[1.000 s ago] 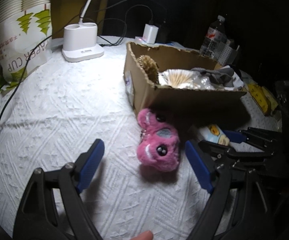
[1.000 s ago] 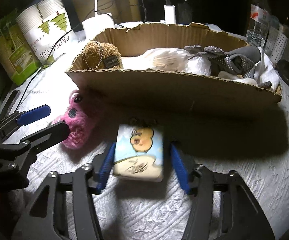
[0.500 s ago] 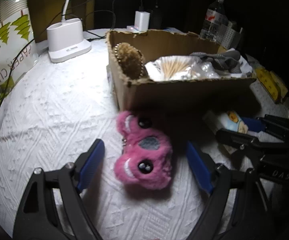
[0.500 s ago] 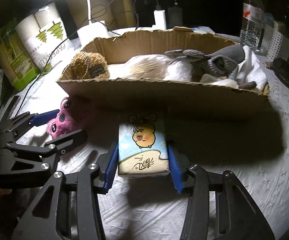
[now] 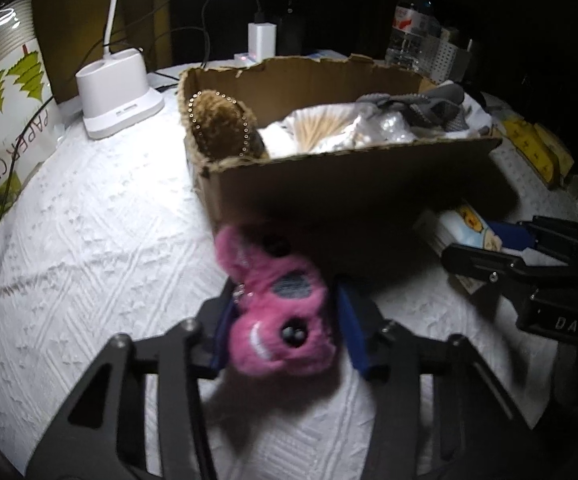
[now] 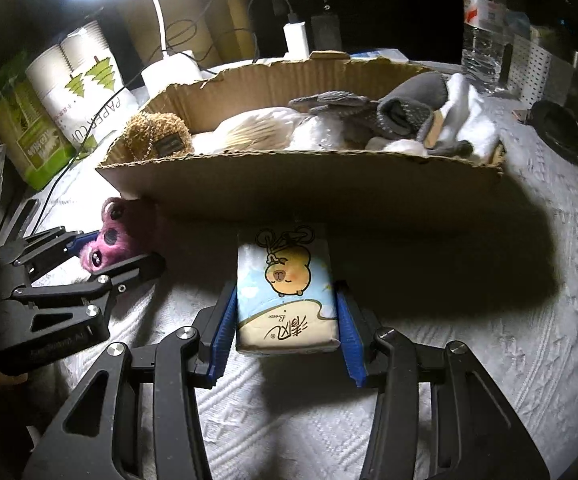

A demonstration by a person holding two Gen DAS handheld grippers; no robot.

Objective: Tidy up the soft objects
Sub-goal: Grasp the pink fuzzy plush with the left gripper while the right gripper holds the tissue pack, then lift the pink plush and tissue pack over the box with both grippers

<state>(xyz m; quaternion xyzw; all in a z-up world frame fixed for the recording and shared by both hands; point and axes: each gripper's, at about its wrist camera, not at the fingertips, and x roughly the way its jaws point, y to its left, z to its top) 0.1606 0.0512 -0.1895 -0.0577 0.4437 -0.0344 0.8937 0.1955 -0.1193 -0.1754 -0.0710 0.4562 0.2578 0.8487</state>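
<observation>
Pink and fluffy, the plush toy (image 5: 279, 304) lies on the white cloth beside the cardboard box (image 5: 353, 184) while the left gripper (image 5: 285, 330) closes its jaws on it; the right gripper (image 6: 287, 322) squeezes the tissue pack (image 6: 287, 292); next, I think, both must be lifted over the wall into the box.

The cardboard box (image 6: 301, 184) sits on the tablecloth (image 6: 469, 320). In it lie a plush pouch (image 6: 157, 136) at the left end and socks (image 6: 401, 114) to the right. Before the box lie a plush toy (image 5: 277, 304) at left and a tissue pack (image 6: 287, 292) at right. Behind the box stand a lamp base (image 5: 119, 94) and water bottle (image 6: 483, 28).
</observation>
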